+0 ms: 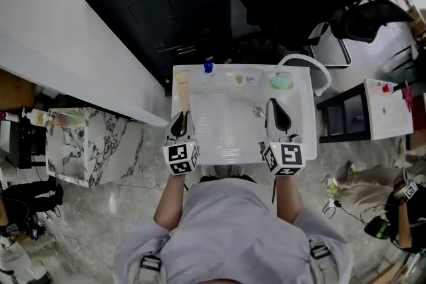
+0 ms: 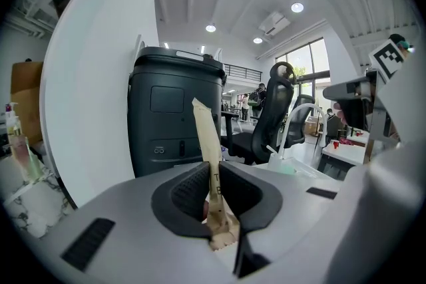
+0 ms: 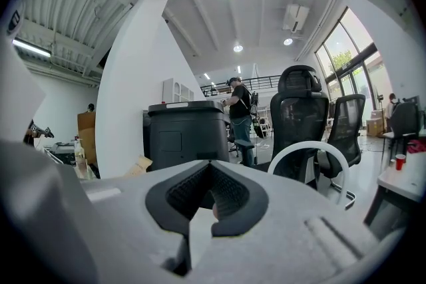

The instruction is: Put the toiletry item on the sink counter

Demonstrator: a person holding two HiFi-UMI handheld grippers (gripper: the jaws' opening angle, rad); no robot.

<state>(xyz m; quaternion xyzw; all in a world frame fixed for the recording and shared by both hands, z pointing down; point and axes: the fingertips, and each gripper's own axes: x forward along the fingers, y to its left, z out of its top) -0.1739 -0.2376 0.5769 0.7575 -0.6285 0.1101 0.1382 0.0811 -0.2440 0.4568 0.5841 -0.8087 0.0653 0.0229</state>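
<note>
A long tan paper packet [image 2: 207,136] stands upright between the jaws of my left gripper [image 2: 212,176], which is shut on its lower end. In the head view the packet [image 1: 182,86] reaches forward from the left gripper [image 1: 180,118] over the left edge of the white sink [image 1: 226,149]. My right gripper [image 1: 277,111] hovers over the basin's right side. In the right gripper view its jaws [image 3: 212,169] meet at the tips with nothing between them.
Along the sink's back ledge sit a blue-capped item [image 1: 208,66], small pale pieces [image 1: 239,80] and a green object [image 1: 282,81]; a white arched faucet [image 1: 318,70] is at the right. A black bin [image 1: 166,3] stands behind, a marble cabinet [image 1: 93,143] to the left.
</note>
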